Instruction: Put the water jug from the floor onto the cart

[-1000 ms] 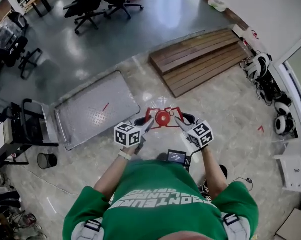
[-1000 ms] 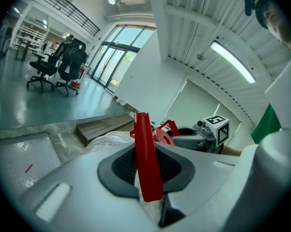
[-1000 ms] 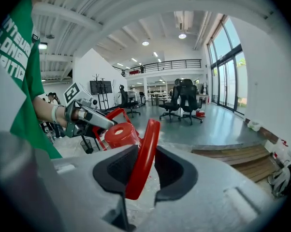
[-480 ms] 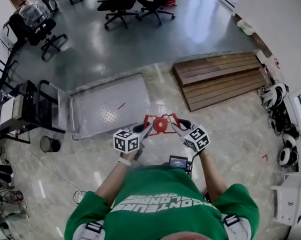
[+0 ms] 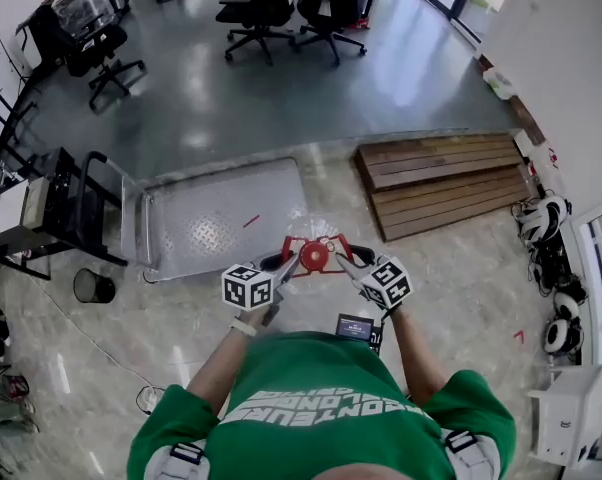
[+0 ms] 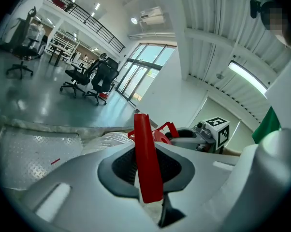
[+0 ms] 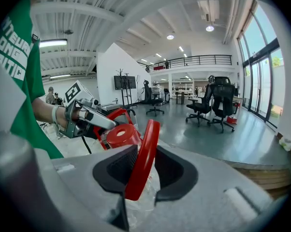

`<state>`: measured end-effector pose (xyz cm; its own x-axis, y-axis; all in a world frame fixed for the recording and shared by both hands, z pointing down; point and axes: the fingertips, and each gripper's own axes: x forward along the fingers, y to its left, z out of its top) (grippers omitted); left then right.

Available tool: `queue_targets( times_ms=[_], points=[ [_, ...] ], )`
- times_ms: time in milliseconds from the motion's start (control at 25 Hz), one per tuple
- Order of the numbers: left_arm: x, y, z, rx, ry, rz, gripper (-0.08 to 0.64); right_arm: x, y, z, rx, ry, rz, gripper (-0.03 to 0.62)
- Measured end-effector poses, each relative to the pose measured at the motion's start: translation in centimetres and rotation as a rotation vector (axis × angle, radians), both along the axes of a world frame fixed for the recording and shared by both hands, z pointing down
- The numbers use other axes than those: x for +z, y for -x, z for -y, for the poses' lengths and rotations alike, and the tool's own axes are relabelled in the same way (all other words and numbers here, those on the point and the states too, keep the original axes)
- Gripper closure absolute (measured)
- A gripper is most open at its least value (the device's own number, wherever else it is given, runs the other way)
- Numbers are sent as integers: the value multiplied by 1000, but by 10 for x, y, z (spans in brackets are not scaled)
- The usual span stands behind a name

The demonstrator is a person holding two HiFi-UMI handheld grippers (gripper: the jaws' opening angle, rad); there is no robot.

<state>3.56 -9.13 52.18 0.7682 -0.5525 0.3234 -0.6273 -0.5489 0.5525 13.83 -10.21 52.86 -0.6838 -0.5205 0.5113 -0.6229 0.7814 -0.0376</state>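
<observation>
I hold the clear water jug [image 5: 314, 240], with its red cap [image 5: 314, 256] and red handles, off the floor between both grippers. My left gripper [image 5: 289, 261] is shut on the left red handle [image 6: 146, 163], which stands between its dark pads. My right gripper [image 5: 341, 258] is shut on the right red handle [image 7: 141, 161]. The cap [image 7: 121, 134] shows just beyond the right gripper's jaws. The cart [image 5: 221, 213], a flat metal platform with a push bar at its left end, lies just ahead and to the left of the jug.
A wooden ramp [image 5: 451, 178] lies on the floor to the right. Office chairs [image 5: 281, 3] stand at the far end. A black shelf unit [image 5: 41, 203] and a small bin [image 5: 89, 286] sit left of the cart. Headsets [image 5: 541, 218] line the right wall.
Both grippers have carried the jug forward and to the left, so the cart's deck now lies closer, right in front of the jug. The grips have not changed.
</observation>
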Motion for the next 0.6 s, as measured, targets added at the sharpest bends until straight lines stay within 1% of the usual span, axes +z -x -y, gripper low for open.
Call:
queue_targets(
  times_ms=[360, 600],
  points=[
    [6, 72, 19, -19, 14, -28, 489, 8, 75, 23, -21, 21, -10, 492],
    [6, 128, 31, -38, 13, -22, 489, 10, 134, 36, -40, 18, 2, 492]
  ],
)
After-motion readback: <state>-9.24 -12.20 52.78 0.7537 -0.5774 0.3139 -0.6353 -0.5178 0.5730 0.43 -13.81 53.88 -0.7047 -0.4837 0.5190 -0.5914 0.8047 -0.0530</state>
